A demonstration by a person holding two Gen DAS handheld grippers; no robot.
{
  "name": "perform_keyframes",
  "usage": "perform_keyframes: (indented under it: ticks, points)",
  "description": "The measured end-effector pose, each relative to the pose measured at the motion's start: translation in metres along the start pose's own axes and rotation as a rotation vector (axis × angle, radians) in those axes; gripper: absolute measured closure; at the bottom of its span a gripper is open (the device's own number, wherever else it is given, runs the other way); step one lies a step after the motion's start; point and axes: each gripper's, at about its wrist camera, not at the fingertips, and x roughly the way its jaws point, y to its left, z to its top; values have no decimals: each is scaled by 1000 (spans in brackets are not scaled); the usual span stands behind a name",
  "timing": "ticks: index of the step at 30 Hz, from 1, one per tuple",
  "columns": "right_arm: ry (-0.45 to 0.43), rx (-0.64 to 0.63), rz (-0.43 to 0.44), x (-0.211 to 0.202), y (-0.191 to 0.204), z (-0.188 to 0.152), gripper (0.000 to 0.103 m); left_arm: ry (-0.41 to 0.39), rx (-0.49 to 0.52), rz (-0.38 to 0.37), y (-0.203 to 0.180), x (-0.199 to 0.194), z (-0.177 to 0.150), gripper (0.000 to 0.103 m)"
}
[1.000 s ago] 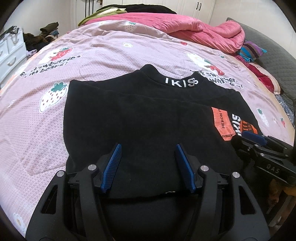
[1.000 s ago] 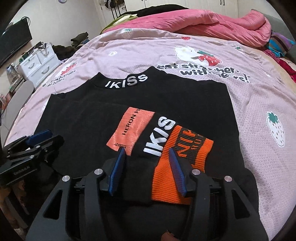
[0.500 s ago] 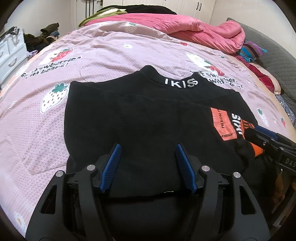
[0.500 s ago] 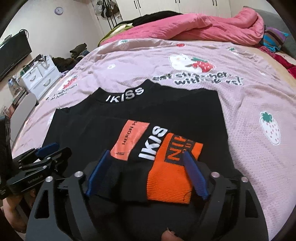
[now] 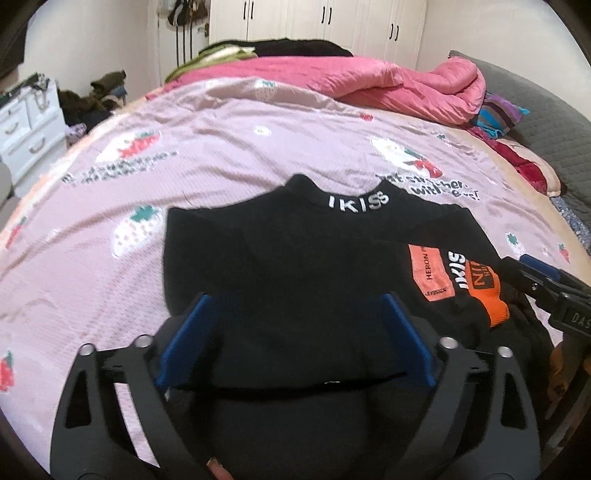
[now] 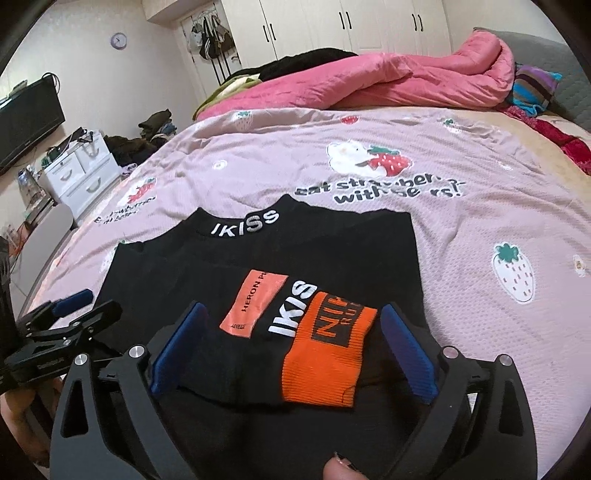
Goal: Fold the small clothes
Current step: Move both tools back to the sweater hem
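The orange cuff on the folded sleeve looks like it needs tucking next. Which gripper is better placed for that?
Probably the right gripper: its open jaws already straddle the orange cuff. The left gripper hangs open over plain black sweater, beside it.

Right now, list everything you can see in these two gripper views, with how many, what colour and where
Black top: one, black with white IKISS collar lettering, flat on the near part of the bed.
Orange cuff: one, orange, sleeve end folded onto the top's front, near edge.
Bedsheet: one, pink with strawberry print, covering the bed.
Quilt: one, pink, bunched at the far end.
Drawer unit: one, white, on the floor left of the bed.
Wardrobe: white doors, far wall.
Wall clock: one, far wall, left.
Left gripper: black, blue pads, jaws just opened wide, over the top's hem.
Right gripper: same, just opened, over the cuff.
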Motion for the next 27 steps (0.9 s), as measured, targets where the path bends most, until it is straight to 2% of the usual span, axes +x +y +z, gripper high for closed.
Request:
perform_keyframes:
  ticks: [7,20,24,27]
  points:
    - [-43,-39,-29,-24,5,-6,8,-45,35,58,1,-21,-5,9]
    - [-52,-85,-106,-76,-13,-59,8,-54,-1,107,25,-60,-43,9]
    - [-50,-44,-85,-92,-27,-77,8,-58,-62,66,40,-77,-60,9]
    - [-60,-18,-75,-106,-34,-88,8,-53,-97,63,49,-88,-75,9]
